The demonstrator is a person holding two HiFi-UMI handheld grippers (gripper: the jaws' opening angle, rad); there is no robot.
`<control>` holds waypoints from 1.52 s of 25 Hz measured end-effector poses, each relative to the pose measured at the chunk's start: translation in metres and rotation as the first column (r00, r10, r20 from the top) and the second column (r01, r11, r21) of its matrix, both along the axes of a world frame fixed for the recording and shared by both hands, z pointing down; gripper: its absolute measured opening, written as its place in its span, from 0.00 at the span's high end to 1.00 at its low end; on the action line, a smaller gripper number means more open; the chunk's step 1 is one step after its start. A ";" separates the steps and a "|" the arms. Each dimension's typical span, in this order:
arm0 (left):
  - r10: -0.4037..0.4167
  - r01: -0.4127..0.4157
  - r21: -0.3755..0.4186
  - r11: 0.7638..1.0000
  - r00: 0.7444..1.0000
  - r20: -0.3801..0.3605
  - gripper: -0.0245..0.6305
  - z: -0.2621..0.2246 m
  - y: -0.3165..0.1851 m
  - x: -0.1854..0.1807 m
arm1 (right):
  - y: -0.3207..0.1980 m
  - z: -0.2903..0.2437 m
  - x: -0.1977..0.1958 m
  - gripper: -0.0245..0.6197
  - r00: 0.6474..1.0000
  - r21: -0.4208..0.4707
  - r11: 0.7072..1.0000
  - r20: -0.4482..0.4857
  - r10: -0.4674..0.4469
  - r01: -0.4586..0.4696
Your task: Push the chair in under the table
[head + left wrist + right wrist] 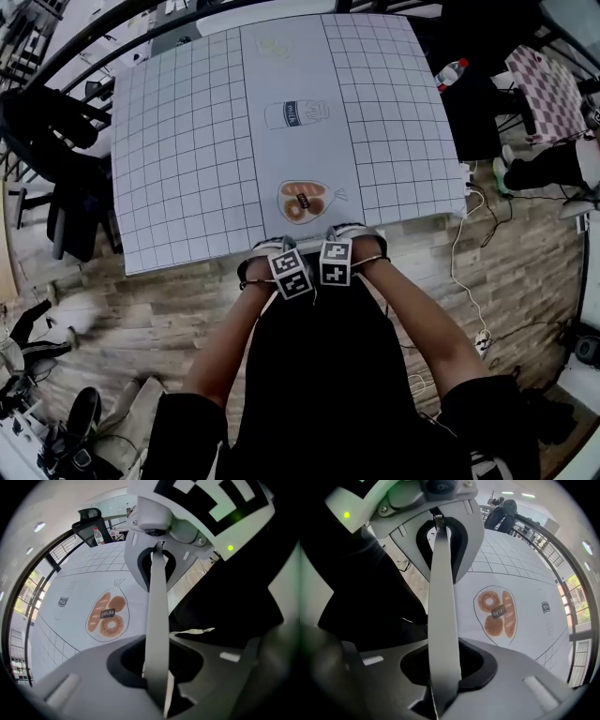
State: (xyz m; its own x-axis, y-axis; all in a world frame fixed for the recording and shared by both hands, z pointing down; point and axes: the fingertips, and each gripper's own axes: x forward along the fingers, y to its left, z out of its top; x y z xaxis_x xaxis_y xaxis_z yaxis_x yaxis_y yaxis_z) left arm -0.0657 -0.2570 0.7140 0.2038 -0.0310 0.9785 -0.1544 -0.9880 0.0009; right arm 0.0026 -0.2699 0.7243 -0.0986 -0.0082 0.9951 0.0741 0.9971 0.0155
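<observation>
A black chair (328, 366) stands in front of me, its back at the near edge of the table (187, 169), which wears a white grid cloth with a bread drawing (303, 200). Side by side, marker cubes almost touching, my left gripper (274, 247) and right gripper (352, 232) sit on the chair's top edge. In the left gripper view a thin grey strip (158, 597) of that edge runs between the jaws of the left gripper (157, 670) toward the other gripper. The right gripper (440, 670) clamps the same strip (443, 592). The chair's black back (229, 602) fills the side.
A milk drawing (295, 113) lies mid-table. A black office chair (56, 159) stands left of the table. Another dark seat with a bottle (452, 71) is at the far right. White cables (469, 281) trail over the wooden floor on the right; shoes (80, 422) lie bottom left.
</observation>
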 end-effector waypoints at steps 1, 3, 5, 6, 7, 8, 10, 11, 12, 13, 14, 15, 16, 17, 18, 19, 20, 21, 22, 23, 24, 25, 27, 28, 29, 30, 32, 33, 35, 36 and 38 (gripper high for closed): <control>-0.003 0.003 -0.001 1.000 1.000 0.000 0.83 0.000 -0.003 -0.001 | -0.003 0.000 0.000 0.84 1.000 0.000 1.000 0.000 -0.005 0.005; -0.010 0.010 -0.009 1.000 1.000 0.001 0.83 0.001 -0.006 -0.001 | -0.005 0.001 -0.002 0.84 1.000 -0.011 1.000 0.008 -0.015 0.015; -0.014 0.014 -0.020 1.000 1.000 0.004 0.83 0.003 -0.006 -0.001 | -0.003 0.004 -0.003 0.84 1.000 -0.038 0.999 0.019 -0.024 0.024; -0.015 0.015 -0.021 1.000 1.000 0.006 0.83 0.004 -0.005 -0.001 | -0.003 0.006 -0.003 0.84 0.999 -0.050 0.998 0.024 -0.029 0.030; -0.017 0.017 -0.023 1.000 1.000 0.007 0.83 0.006 -0.005 -0.001 | -0.002 0.008 -0.002 0.84 0.999 -0.061 0.998 0.029 -0.033 0.035; -0.021 0.021 -0.027 0.999 1.000 0.008 0.83 0.008 -0.005 0.000 | -0.002 0.009 -0.002 0.84 0.999 -0.071 0.997 0.035 -0.038 0.040; -0.029 0.029 -0.043 0.999 1.000 0.009 0.83 0.011 -0.004 0.000 | -0.001 0.011 -0.002 0.84 0.998 -0.083 0.995 0.041 -0.049 0.053; -0.033 0.034 -0.052 0.998 0.999 0.010 0.83 0.012 -0.004 0.000 | 0.000 0.012 -0.002 0.84 0.997 -0.084 0.995 0.043 -0.057 0.060; -0.038 0.039 -0.060 0.997 0.999 0.012 0.82 0.013 -0.004 -0.001 | 0.000 0.013 -0.003 0.84 0.997 -0.083 0.994 0.046 -0.061 0.065; -0.045 0.046 -0.068 0.997 0.999 0.015 0.81 0.014 -0.005 -0.002 | 0.000 0.014 -0.004 0.84 0.997 -0.081 0.995 0.050 -0.061 0.065; -0.054 0.055 -0.075 0.996 0.998 0.017 0.81 0.016 -0.006 -0.002 | -0.001 0.015 -0.004 0.84 0.997 -0.079 0.995 0.052 -0.059 0.063; -0.063 0.065 -0.081 0.995 0.998 0.020 0.80 0.017 -0.006 -0.003 | -0.001 0.016 -0.004 0.84 0.997 -0.076 0.995 0.052 -0.057 0.061; -0.070 0.072 -0.085 0.994 0.997 0.022 0.79 0.018 -0.007 -0.003 | -0.001 0.017 -0.004 0.84 0.997 -0.074 0.995 0.051 -0.056 0.060; -0.076 0.078 -0.088 0.993 0.997 0.024 0.79 0.019 -0.006 -0.002 | -0.001 0.019 -0.003 0.84 0.997 -0.071 0.996 0.050 -0.056 0.060; -0.082 0.084 -0.091 0.992 0.996 0.026 0.79 0.021 -0.005 -0.002 | 0.000 0.020 -0.003 0.84 0.997 -0.069 0.996 0.051 -0.055 0.058; -0.090 0.093 -0.097 0.991 0.996 0.028 0.79 0.023 -0.003 -0.002 | 0.002 0.022 -0.003 0.84 0.997 -0.069 0.996 0.052 -0.052 0.055; -0.099 0.101 -0.102 0.990 0.995 0.030 0.79 0.025 -0.002 -0.002 | 0.003 0.024 -0.003 0.84 0.998 -0.072 0.996 0.053 -0.044 0.048; -0.106 0.109 -0.108 0.988 0.994 0.032 0.79 0.028 -0.001 -0.002 | 0.004 0.027 -0.003 0.83 0.998 -0.081 0.996 0.054 -0.031 0.036; -0.110 0.113 -0.111 0.987 0.993 0.034 0.79 0.031 0.000 -0.003 | 0.004 0.029 -0.003 0.83 0.998 -0.095 0.995 0.058 -0.012 0.017; -0.110 0.114 -0.110 0.987 0.993 0.037 0.78 0.034 0.001 -0.004 | 0.005 0.031 -0.004 0.82 0.998 -0.113 0.994 0.063 0.011 -0.004; -0.110 0.113 -0.107 0.988 0.993 0.040 0.79 0.036 0.003 -0.006 | 0.007 0.032 -0.005 0.79 0.997 -0.127 0.992 0.069 0.031 -0.022; -0.112 0.116 -0.103 0.988 0.993 0.043 0.81 0.036 0.005 -0.007 | 0.008 0.032 -0.006 0.80 0.996 -0.132 0.991 0.073 0.043 -0.033; -0.121 0.125 -0.097 0.987 0.992 0.047 0.80 0.036 0.005 -0.009 | 0.008 0.031 -0.007 0.80 0.996 -0.117 0.993 0.077 0.044 -0.035; -0.122 0.126 -0.094 0.988 0.991 0.047 0.80 0.036 0.003 -0.008 | 0.007 0.031 -0.006 0.80 0.996 -0.103 0.994 0.079 0.040 -0.032; -0.122 0.126 -0.090 0.988 0.991 0.046 0.79 0.036 0.003 -0.008 | 0.007 0.031 -0.006 0.80 0.996 -0.090 0.996 0.081 0.035 -0.028; -0.120 0.123 -0.089 0.988 0.992 0.045 0.79 0.036 0.004 -0.007 | 0.007 0.030 -0.004 0.80 0.996 -0.077 0.997 0.083 0.030 -0.023; -0.119 0.122 -0.108 0.987 0.992 0.035 0.80 0.033 0.007 -0.005 | 0.009 0.024 -0.001 0.81 0.996 -0.057 0.998 0.089 0.022 -0.017; -0.124 0.126 -0.129 0.984 0.992 0.024 0.79 0.029 0.008 -0.004 | 0.010 0.020 0.001 0.81 0.995 -0.053 0.998 0.098 0.024 -0.019; -0.145 0.141 -0.174 0.975 0.989 -0.009 0.77 0.017 0.008 -0.003 | 0.011 0.008 0.002 0.80 0.991 -0.050 0.998 0.126 0.037 -0.031; -0.158 0.150 -0.188 0.971 0.987 -0.028 0.76 0.011 0.008 -0.003 | 0.010 0.000 0.002 0.80 0.989 -0.051 0.998 0.142 0.047 -0.040; -0.186 0.170 -0.193 0.966 0.980 -0.068 0.75 -0.003 0.008 -0.004 | 0.011 -0.017 0.002 0.79 0.979 -0.061 0.995 0.181 0.089 -0.079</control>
